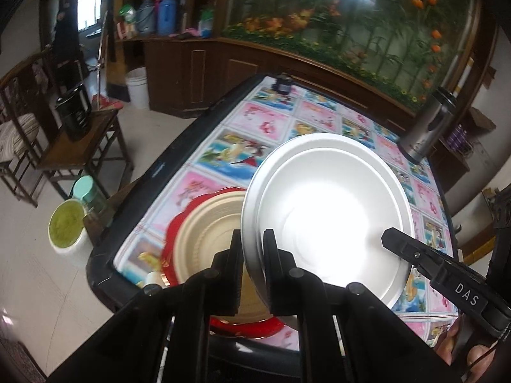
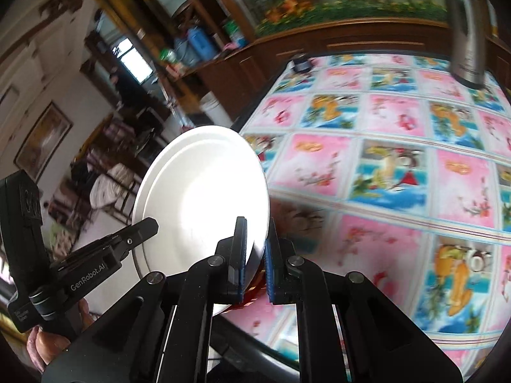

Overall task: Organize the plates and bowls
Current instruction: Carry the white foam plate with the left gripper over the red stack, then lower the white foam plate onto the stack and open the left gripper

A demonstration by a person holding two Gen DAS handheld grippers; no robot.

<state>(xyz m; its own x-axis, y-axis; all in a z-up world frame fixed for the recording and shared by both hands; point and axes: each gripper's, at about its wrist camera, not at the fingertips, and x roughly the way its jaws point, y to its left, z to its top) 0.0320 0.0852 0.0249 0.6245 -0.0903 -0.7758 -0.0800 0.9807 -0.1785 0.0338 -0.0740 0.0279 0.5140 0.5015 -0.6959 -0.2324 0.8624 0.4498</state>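
Observation:
A white bowl [image 1: 325, 210] is held tilted above the table by both grippers. My left gripper [image 1: 252, 242] is shut on its left rim. My right gripper [image 2: 255, 233] is shut on its right rim; the white bowl also shows in the right wrist view [image 2: 204, 191]. The right gripper's finger [image 1: 415, 255] reaches into the bowl in the left wrist view, and the left gripper's finger [image 2: 134, 233] shows in the right wrist view. Below the bowl a tan bowl [image 1: 207, 229] sits on a red plate [image 1: 172, 242] at the table's near left.
The table [image 2: 383, 175] has a pink and blue picture cloth. A steel thermos [image 1: 428, 127] stands at its far right, a small dark object [image 1: 282, 83] at its far edge. Wooden chairs [image 1: 76, 146], a green-lidded jar [image 1: 86, 191] and a white bucket [image 1: 67, 229] are left of the table.

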